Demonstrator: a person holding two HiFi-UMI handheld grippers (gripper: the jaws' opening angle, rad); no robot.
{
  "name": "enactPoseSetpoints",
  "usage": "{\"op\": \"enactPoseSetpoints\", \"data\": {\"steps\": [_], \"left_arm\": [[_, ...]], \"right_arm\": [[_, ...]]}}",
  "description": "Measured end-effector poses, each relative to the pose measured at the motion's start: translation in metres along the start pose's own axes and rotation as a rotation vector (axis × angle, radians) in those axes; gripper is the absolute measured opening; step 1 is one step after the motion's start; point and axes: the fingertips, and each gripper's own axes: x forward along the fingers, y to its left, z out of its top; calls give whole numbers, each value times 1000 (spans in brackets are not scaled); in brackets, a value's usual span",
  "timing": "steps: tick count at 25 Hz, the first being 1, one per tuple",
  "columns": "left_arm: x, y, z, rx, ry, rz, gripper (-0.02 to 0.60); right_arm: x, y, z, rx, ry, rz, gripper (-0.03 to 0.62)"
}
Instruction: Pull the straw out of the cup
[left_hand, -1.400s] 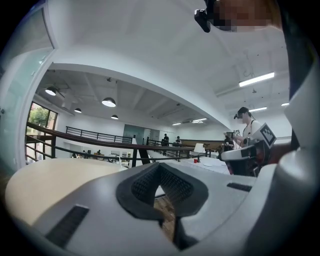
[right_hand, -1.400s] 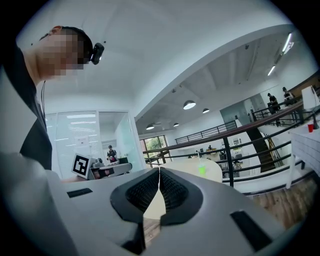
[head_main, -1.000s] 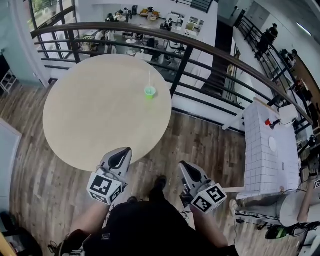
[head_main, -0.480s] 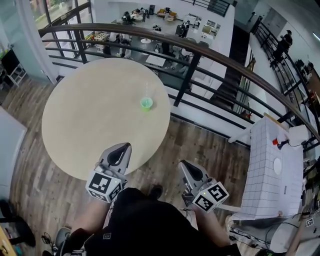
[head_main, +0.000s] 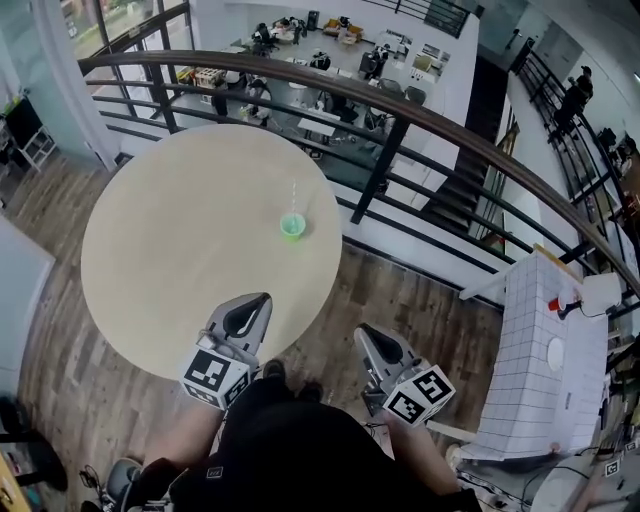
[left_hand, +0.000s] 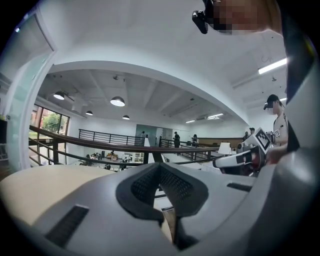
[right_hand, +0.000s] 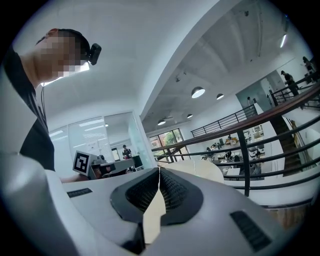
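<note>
A small green cup (head_main: 292, 227) stands on the round beige table (head_main: 170, 250), right of its middle, and a thin clear straw (head_main: 294, 198) rises out of it. My left gripper (head_main: 262, 298) hangs over the table's near edge, well short of the cup, its jaws together with nothing between them. Off the table's right side, above the wooden floor, my right gripper (head_main: 360, 330) is also shut and empty. In the left gripper view the left gripper (left_hand: 160, 164) shows its pads meeting. The right gripper view shows the right gripper (right_hand: 159, 169) closed the same way.
A dark curved railing (head_main: 400, 110) runs just behind the table, with a drop to a lower floor beyond it. A white gridded table (head_main: 545, 340) stands at the right. Wooden floor (head_main: 420, 300) lies between the two tables.
Both grippers and the view have moved forward toward the table. The cup now sits lower and nearer in the head view, and the left gripper has reached the table's edge.
</note>
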Motion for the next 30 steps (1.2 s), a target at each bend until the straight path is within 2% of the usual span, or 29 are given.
{"op": "enactPoseSetpoints", "data": {"steps": [5,12,21,30], "left_arm": [[16,33,6,-24,-6,-12,8],[24,77,13,-14,-4,-23,8],[54,110,0,-40,36,-19,8],[96,130,-13,-59,51,25,8]], "right_arm": [[47,-13,9,-1,16,-4,23],[105,-4,9,-5,43,27,23],[145,-17,3,19,80,61,23],[176,-60,-2,39,120,116,23]]}}
